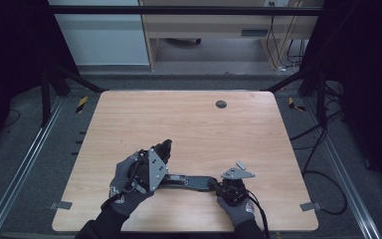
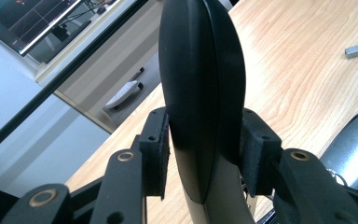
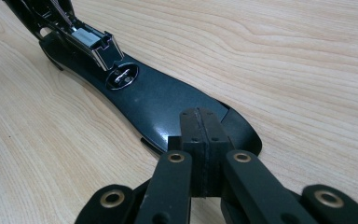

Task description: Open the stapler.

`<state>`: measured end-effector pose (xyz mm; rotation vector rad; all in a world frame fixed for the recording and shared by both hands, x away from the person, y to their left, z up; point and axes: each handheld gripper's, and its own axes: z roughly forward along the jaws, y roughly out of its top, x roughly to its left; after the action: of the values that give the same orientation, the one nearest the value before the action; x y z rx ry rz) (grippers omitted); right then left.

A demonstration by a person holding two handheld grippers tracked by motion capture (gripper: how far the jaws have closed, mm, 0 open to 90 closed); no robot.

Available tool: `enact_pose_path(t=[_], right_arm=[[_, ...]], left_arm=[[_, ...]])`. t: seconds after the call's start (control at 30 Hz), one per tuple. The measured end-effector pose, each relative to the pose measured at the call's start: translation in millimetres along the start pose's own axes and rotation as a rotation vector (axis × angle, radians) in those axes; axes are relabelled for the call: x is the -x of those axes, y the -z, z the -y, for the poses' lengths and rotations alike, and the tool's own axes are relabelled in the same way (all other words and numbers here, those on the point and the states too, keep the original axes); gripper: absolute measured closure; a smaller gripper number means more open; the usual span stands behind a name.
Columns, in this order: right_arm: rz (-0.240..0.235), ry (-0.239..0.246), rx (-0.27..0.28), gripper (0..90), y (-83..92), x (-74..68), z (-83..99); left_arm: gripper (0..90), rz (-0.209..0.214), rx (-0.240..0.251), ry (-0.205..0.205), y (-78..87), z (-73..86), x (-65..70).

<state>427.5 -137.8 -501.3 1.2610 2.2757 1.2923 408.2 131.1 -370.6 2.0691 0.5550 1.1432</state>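
Steadying: stapler (image 1: 191, 180) lying opened flat on table (image 1: 189, 124), near the front edge, base stretching toward the right.
Gripping: left gripper (image 2: 204, 149) clamping the black top arm (image 2: 203, 93), lifted upward.
Pressing: right gripper (image 3: 200, 140), jaws fully closed on nothing, tips pinning the base (image 3: 168, 100).
Advising: keeping downward pressure on the base, swinging the arm slowly, avoiding the exposed staple channel (image 3: 93, 42).

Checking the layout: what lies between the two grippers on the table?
The opened stapler's flat black base spans that stretch, seen in the high view.
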Motion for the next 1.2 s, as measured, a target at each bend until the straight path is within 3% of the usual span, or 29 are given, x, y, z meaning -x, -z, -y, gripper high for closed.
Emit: enact_pose_path(t=[0.37,0.63,1.2], right_arm=[[0.0,-0.003,-0.001,90.0,0.0,0.1,0.0],[0.0,-0.003,-0.001,90.0,0.1,0.1,0.0],[-0.009,-0.012,0.0,90.0,0.4,0.1,0.1]], left_arm=[[57.9,-0.003,0.009,0.045,5.8,6.6,-10.0],[57.8,-0.003,0.026,0.111,11.6,15.7,-20.8],[57.5,-0.01,0.047,0.156,18.2,24.7,-26.9]])
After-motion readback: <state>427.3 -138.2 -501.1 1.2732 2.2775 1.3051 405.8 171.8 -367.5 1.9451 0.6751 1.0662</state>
